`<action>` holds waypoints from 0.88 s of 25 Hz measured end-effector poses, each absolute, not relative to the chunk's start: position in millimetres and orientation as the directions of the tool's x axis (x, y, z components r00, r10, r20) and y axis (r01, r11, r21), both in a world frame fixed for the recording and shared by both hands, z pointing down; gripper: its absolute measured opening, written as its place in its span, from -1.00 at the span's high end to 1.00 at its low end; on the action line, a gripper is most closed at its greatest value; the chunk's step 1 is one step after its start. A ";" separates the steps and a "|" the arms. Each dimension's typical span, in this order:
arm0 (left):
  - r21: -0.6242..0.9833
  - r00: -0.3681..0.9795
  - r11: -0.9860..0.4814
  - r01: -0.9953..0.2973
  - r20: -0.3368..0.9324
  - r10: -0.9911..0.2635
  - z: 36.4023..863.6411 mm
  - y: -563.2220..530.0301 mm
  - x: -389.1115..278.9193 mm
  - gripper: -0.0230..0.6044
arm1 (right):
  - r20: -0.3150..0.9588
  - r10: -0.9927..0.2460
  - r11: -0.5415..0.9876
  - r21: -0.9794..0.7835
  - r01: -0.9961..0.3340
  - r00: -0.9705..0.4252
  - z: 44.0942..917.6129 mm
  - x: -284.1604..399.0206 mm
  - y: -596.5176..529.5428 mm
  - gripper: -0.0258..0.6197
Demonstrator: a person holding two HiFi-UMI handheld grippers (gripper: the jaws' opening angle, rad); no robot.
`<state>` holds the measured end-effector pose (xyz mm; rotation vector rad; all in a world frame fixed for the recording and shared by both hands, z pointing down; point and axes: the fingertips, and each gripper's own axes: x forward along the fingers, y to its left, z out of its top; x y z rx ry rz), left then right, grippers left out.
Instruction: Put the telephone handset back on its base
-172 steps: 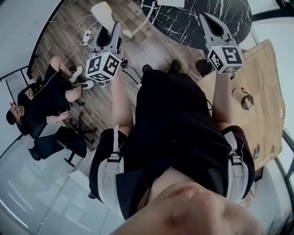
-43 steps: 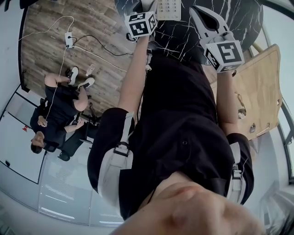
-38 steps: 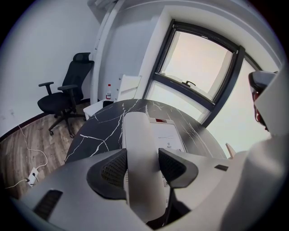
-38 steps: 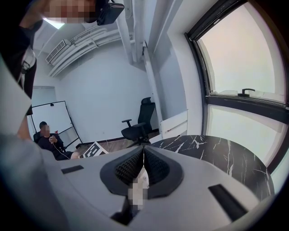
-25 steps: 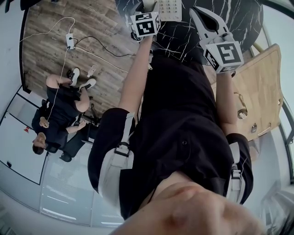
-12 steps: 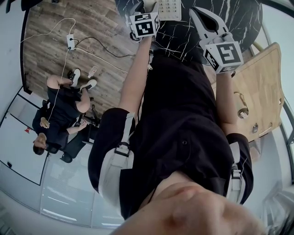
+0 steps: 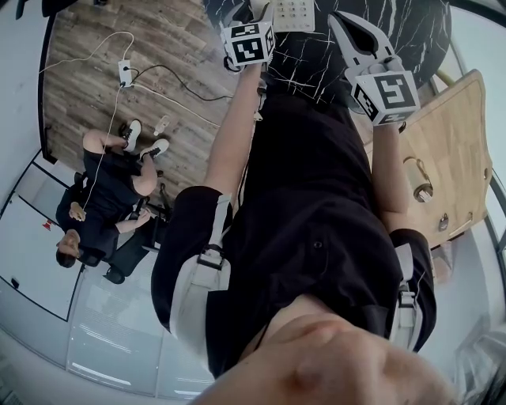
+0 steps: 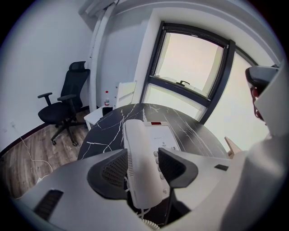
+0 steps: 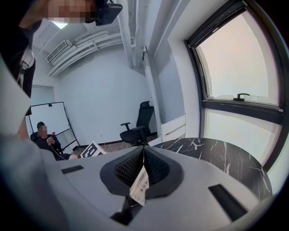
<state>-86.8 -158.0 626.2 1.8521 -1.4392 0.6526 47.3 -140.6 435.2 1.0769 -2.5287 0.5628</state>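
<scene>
The white telephone base (image 8: 163,137) stands on a round black marble table (image 8: 106,128); in the head view the base (image 7: 294,14) is at the top edge. The white handset (image 8: 139,169) lies along the base's left side, its coiled cord (image 8: 148,222) hanging below. My left gripper (image 8: 142,153) straddles the handset with both pads against its sides, shut on it. My right gripper (image 9: 143,154) is held higher, to the right of the phone, jaws shut with nothing between them; a strip of the keypad (image 9: 137,187) shows beneath them.
A light wooden table (image 7: 447,150) stands at the right. A black office chair (image 8: 63,108) and a white cabinet (image 8: 124,92) are beyond the marble table. A person (image 7: 103,190) sits on the wood floor at left, near a power strip (image 7: 125,73) and its cables.
Since 6.9 s ago my left gripper has carried the handset from over the floor at left up to the base. Over the last second, both grippers have barely moved.
</scene>
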 end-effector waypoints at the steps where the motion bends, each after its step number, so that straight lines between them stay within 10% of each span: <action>1: 0.215 0.260 -0.148 -0.965 0.738 -0.622 623.1 -156.4 -87.7 0.20 | 0.444 -0.610 0.634 -0.224 -0.740 -0.657 433.9 46.6 -138.3 0.83; 22: 0.175 0.280 -0.219 -0.960 0.635 -0.720 554.4 -113.0 -113.0 0.58 | 0.369 -0.685 0.612 -0.177 -0.771 -0.629 409.1 31.7 -84.1 0.83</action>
